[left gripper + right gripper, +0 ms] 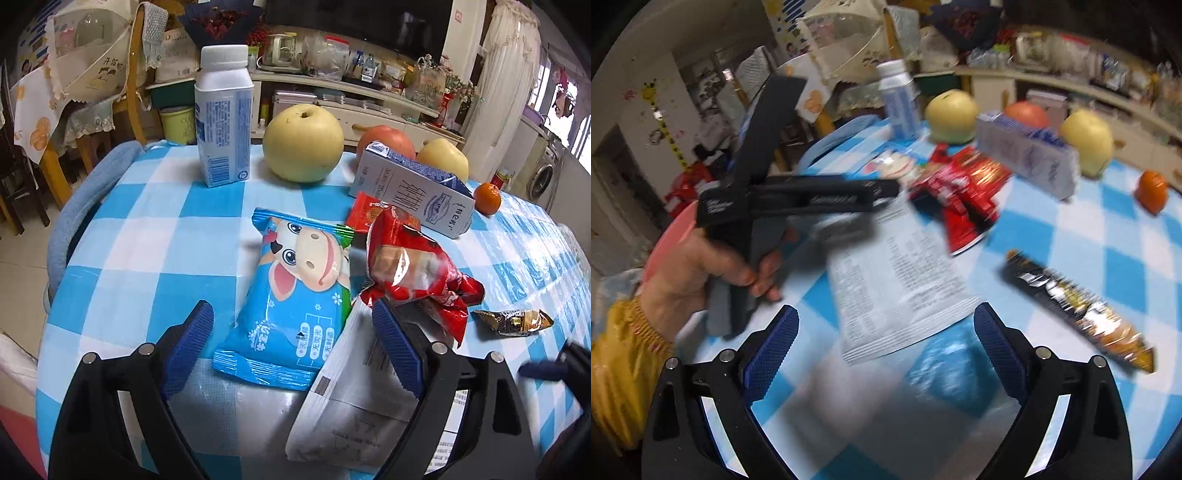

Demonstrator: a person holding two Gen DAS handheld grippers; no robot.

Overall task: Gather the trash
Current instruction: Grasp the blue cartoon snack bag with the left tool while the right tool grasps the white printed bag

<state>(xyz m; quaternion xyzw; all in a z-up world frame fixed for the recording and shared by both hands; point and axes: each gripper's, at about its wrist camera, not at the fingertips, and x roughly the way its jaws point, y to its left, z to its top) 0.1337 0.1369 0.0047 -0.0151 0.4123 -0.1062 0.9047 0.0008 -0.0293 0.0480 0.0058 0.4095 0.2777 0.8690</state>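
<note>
Holding both claws wide and empty, left gripper [293, 349] over the blue cow-printed snack packet [295, 295], right gripper [886, 350] over the white printed pouch [897, 280]. Nothing looks collected yet. The red crinkled wrapper [417, 273] and dark foil wrapper [513, 322] lie to the right.

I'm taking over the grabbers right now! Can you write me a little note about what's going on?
Left gripper: open, hanging low over the blue cow snack pack, not pressing on it.
Right gripper: open, holding nothing, above the white printed packet.
On the checked table: the red wrapper leans beside the blue pack, a dark candy wrapper lies off to the right, the milk carton lies on its side, and the white bottle stands upright.
The pears and orange are fruit, probably not trash.
Done: nothing picked up so far as I can see.
Left: probably every wrapper, the carton and perhaps the bottle.
</note>
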